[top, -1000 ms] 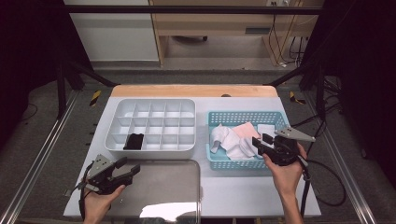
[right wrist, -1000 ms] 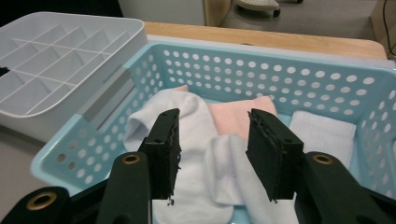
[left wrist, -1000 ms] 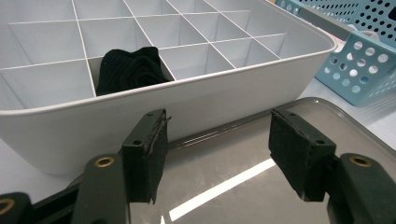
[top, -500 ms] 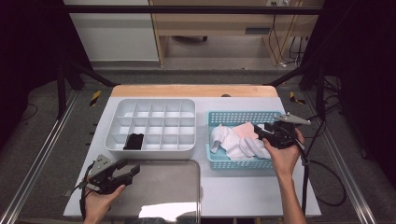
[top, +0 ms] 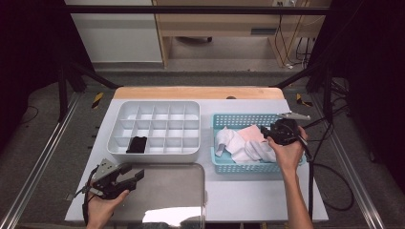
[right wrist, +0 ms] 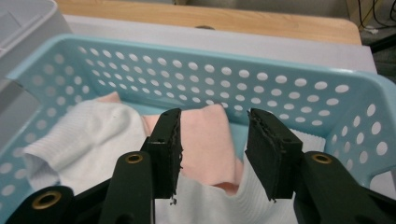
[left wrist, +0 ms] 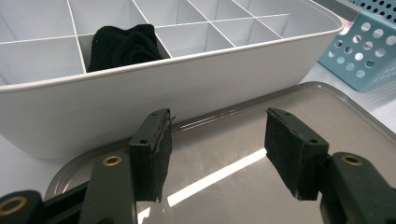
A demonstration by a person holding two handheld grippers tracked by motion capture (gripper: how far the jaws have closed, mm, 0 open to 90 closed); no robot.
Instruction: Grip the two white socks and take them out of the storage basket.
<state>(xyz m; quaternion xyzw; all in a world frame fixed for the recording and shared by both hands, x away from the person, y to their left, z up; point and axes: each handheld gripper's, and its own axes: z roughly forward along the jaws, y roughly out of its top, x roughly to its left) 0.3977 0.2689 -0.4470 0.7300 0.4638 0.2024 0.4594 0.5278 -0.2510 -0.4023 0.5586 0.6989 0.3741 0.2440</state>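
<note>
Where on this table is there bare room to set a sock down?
The steel tray in front of the white organizer; every compartment except the one with the black sock. Crowded: the blue basket, full of socks, right gripper above.

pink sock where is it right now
In the high view the pink sock lies in the blue basket at the table's right, among white socks, by the right claw.

A light blue basket (top: 248, 167) is pierced all over its walls by round holes. Inside the basket, a pale pink cloth (right wrist: 205, 135) is seen between ribbed white cloths (right wrist: 79, 140). Left of the basket, a white divided box (top: 157, 126) is marked off in a grid, and a black sock (left wrist: 122, 45) is kept in one cell. Below the box, a silver-grey tray (left wrist: 261, 186) is streaked by a bright reflection. Both grippers are black, with brass-coloured rivets.
</note>
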